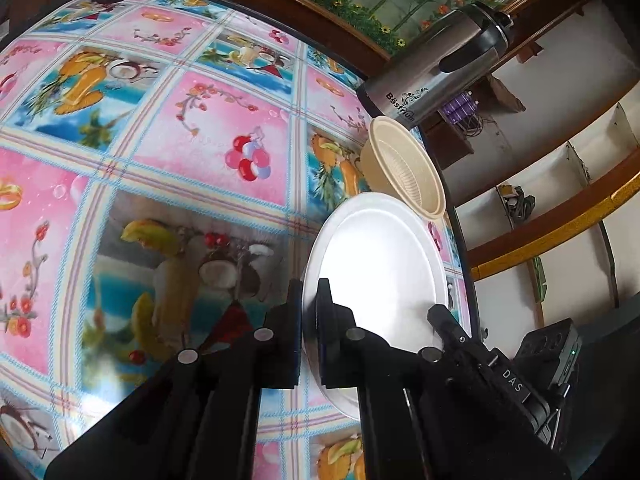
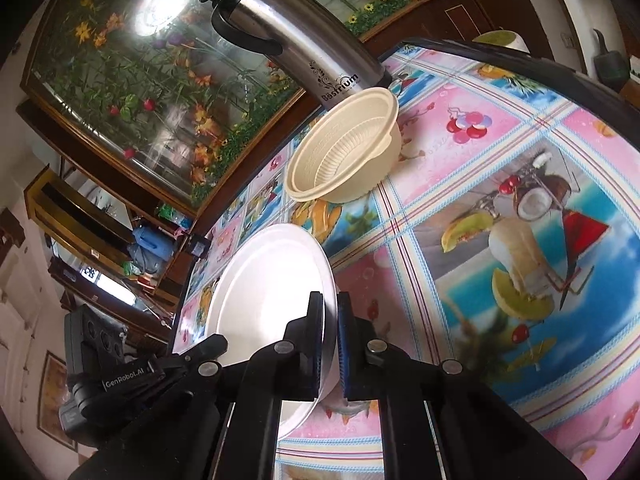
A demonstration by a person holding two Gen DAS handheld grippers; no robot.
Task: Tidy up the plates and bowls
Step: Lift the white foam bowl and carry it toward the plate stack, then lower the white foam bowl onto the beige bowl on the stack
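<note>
White plate (image 1: 380, 256) sits tilted near the table edge, both grippers on it. Left gripper (image 1: 310, 292) fingers pinch its near-left rim; right gripper (image 2: 330, 304) fingers clamp the opposite rim w/ blue pads (image 2: 343, 344). Beige bowl (image 2: 344, 152) just beyond the plate's far edge, rim overlapping it in left view. Steel thermos (image 2: 296, 36) stands behind the bowl. Fruit-print tablecloth (image 1: 160, 160) underneath.
</note>
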